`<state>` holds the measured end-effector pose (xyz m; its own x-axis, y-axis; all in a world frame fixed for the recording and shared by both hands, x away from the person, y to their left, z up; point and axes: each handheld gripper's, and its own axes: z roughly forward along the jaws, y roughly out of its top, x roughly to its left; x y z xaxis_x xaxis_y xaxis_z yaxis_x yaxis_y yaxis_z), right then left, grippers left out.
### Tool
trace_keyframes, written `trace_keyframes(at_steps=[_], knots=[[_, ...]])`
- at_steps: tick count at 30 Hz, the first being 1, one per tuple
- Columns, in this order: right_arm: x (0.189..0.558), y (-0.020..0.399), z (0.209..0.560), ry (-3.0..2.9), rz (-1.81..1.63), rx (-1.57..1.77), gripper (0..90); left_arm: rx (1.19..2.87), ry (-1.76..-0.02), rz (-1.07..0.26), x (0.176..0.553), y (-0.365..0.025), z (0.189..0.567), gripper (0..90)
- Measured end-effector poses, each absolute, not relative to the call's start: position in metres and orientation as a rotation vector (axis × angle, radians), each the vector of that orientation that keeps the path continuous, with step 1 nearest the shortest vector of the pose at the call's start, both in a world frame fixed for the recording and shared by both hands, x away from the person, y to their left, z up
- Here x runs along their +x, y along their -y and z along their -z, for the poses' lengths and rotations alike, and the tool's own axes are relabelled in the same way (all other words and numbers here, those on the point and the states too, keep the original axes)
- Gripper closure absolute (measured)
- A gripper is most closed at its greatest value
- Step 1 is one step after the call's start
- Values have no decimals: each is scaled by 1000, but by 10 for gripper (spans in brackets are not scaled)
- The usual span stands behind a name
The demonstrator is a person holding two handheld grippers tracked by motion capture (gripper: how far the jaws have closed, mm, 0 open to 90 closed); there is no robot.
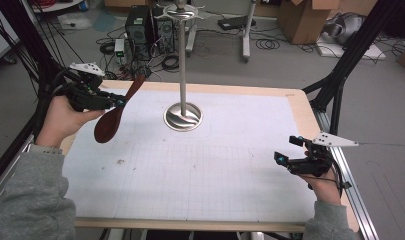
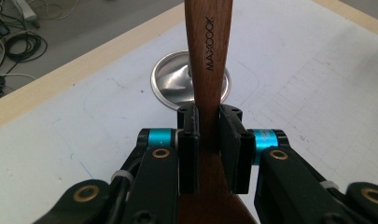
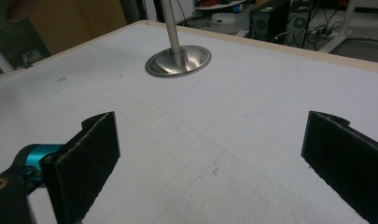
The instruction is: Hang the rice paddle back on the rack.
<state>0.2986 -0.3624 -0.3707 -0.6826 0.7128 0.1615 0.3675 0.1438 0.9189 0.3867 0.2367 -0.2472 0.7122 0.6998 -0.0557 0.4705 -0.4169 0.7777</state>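
a: how do the jaws of the left gripper (image 1: 121,102) stand?

b: pressed together on the handle of a wooden spoon (image 1: 115,114), one pad on each flat side. the left gripper view puts the clamp on the narrow neck of the spoon (image 2: 209,70), with the handle running up out of the top edge.

a: and where is the spoon over the table (image 1: 200,165)?

b: lifted above its far left corner, tilted, bowl end low and toward the person, handle end up and away. it touches nothing but the pads.

a: the right gripper (image 1: 288,151)?

b: jaws spread wide, nothing between them. it sits by the table's right edge, low over the white sheet. in the right gripper view the two black pads (image 3: 86,161) stand far apart at the picture's sides.

a: anything one view gives that another lacks?

b: the left gripper view shows "maxcook" printed along the handle, too small to read from above. the high view shows the metal stand (image 1: 183,116) whole: round base, tall pole, hooks at the top. the two gripper views catch its base (image 3: 178,61) and the foot of the pole.
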Motion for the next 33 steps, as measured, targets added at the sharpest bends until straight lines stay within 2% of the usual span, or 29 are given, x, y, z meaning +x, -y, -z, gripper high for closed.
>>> trace_keyframes(at_steps=[33], knots=[[302,364,372,-2111,-1553,1058,29,2045,-842,-348,409,-239,193,778]])
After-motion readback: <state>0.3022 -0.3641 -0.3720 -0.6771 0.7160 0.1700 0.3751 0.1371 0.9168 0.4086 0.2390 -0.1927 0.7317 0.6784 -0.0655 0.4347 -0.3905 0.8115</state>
